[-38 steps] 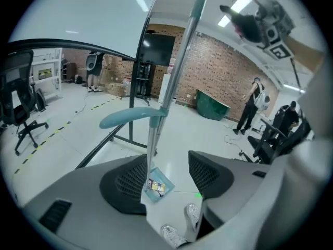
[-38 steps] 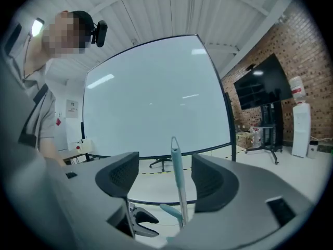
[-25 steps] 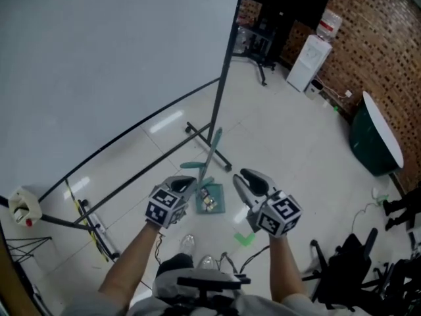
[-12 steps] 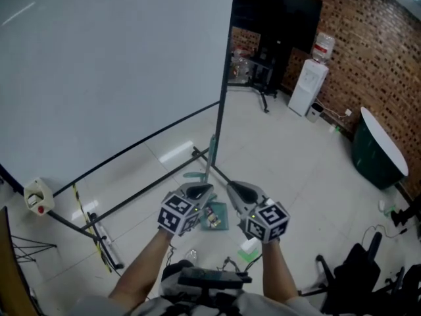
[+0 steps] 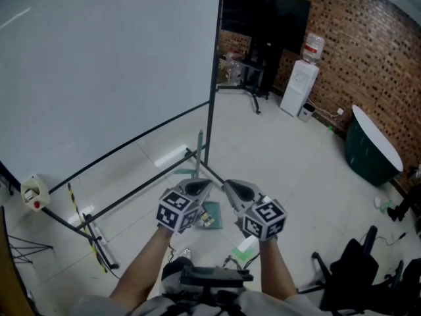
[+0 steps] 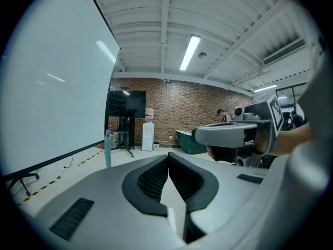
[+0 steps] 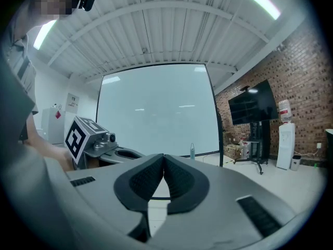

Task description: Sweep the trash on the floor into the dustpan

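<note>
Trash [image 5: 208, 220], seemingly, inside dustpan [image 5: 218, 210]

The dustpan [image 5: 212, 216] is half hidden behind the left gripper [image 5: 205, 183], and what lies in it is too small to tell. The bottom edge cuts off the black chair [image 5: 352, 268].

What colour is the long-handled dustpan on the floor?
The long-handled dustpan is teal green; head view shows it best.
</note>
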{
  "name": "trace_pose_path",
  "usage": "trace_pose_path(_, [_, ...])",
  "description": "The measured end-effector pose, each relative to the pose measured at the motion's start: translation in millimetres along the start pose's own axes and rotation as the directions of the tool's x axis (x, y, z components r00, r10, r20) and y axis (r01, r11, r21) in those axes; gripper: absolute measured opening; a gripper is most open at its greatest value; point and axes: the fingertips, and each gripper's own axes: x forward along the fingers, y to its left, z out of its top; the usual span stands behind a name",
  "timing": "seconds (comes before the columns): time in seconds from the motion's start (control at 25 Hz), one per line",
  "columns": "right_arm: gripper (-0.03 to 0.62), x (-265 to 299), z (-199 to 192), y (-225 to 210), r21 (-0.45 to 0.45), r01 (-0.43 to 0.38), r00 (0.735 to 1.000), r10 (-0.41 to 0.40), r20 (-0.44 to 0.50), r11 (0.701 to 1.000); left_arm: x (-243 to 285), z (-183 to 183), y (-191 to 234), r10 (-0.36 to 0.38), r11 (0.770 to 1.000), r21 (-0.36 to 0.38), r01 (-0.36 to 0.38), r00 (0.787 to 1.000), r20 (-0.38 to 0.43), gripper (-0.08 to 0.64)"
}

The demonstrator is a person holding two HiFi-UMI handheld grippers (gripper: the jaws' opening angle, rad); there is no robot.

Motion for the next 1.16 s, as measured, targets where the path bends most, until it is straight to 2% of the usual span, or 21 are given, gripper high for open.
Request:
trace_pose_path(0.64, [0.002, -8.9, 8.0, -8.8, 0.019, -0.012, 0.999, 0.011, 0.045, 1.0, 0.6, 5.8, -6.0, 0.016, 1.0, -0.002, -0.016, 1.0, -0.003, 0.002])
trace_pose_path(1.16, [0.002, -4.7, 8.3, -10.3, 0.028, -0.007, 0.999, 0.006, 0.046, 1.0, 2.8, 5.0, -0.3, 0.01, 1.0, 0.001, -0.01, 1.0, -0.006, 0.002])
